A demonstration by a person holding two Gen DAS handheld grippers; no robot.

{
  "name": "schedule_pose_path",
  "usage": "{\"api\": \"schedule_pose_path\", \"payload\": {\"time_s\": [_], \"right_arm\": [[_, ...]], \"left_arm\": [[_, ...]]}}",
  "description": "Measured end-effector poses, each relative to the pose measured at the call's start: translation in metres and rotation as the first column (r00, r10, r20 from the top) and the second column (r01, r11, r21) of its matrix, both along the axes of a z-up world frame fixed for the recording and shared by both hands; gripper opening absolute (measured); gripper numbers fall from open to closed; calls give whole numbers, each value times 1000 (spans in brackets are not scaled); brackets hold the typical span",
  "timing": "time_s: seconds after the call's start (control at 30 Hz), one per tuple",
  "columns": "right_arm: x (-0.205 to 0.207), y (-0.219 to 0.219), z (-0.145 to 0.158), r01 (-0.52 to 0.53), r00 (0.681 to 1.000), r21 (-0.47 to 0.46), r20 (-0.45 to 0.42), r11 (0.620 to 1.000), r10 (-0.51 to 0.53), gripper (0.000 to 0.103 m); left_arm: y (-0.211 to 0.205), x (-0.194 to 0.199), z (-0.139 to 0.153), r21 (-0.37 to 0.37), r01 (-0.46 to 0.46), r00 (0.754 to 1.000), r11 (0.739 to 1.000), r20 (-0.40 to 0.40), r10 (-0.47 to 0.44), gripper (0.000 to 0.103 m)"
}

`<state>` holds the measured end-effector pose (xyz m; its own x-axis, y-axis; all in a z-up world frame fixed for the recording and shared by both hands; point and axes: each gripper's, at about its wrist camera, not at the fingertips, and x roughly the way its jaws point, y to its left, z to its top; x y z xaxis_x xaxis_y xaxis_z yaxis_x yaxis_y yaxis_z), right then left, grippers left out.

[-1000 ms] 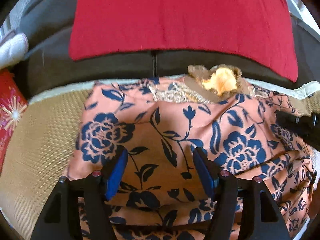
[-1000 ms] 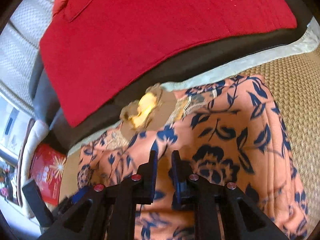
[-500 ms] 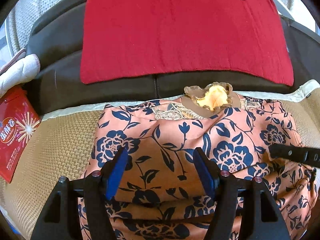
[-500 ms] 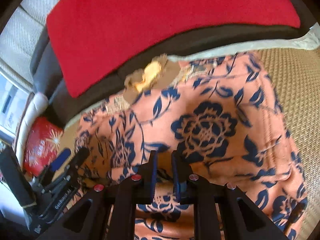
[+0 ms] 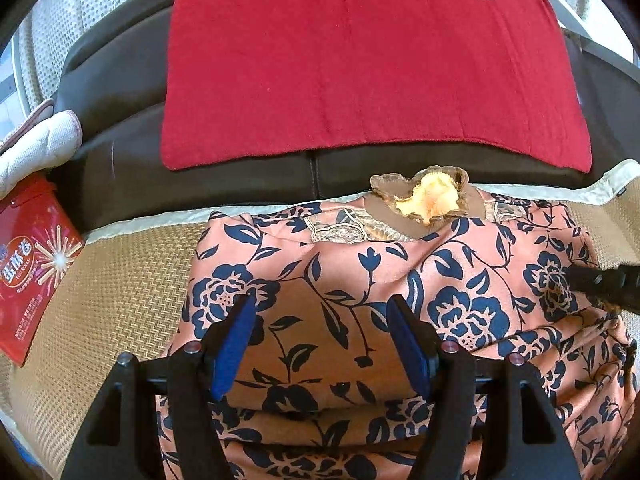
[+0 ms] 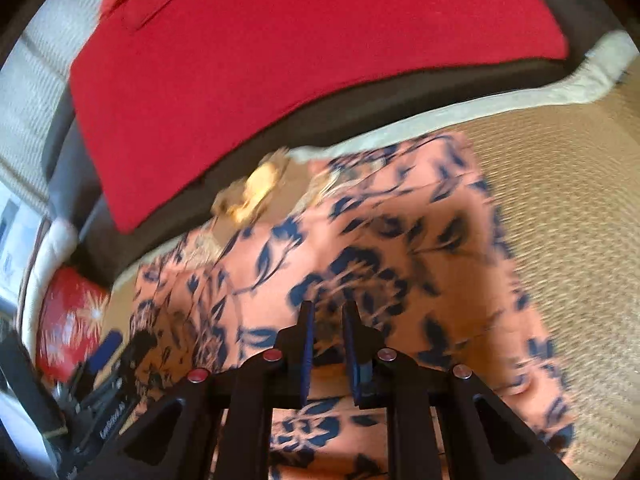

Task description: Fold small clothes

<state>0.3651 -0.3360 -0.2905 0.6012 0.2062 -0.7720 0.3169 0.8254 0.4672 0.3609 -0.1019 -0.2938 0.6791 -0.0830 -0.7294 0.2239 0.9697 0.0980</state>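
Floral garment [image 5: 360, 280] below spread, empty left gripper [image 5: 320, 320] | right gripper [image 6: 328, 344] nearly closed, hold unclear | advice: pinch one hem layer, pull evenly

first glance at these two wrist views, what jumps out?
The peach garment with navy flowers fills the middle, spread on a woven tan mat, a frilly yellow-brown collar at its far edge. Behind it a big red cloth drapes over a dark sofa back, and a red snack box sits at far left. The left gripper hangs open over the fabric; the right gripper is nearly closed, its view motion-blurred.
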Motion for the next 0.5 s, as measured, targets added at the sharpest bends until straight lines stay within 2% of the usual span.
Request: {"api": "schedule_pose_path", "payload": {"time_s": [0.17,0.27,0.33,0.4,0.5], "right_arm": [[-8,-34,-6,103,994,2,-34,995,-103,18],[-7,-44,-17,105,993,47,-60,993,-102,16],[-7,-47,-16,99,994,57,-55,994,-96,16],[-11,-53,-13,102,994,84,-33,991,-100,18],[-19,-66,-2,132,991,79,17,988,-134,18]], "left_arm": [[6,6,-6,30,-36,999,999,-19,37,69],[19,20,-20,65,-99,991,993,-79,104,69],[30,31,-34,79,-147,978,986,-139,157,69],[38,35,-38,50,-164,971,985,-171,170,69],[43,36,-33,10,-167,973,986,-163,166,69]]}}
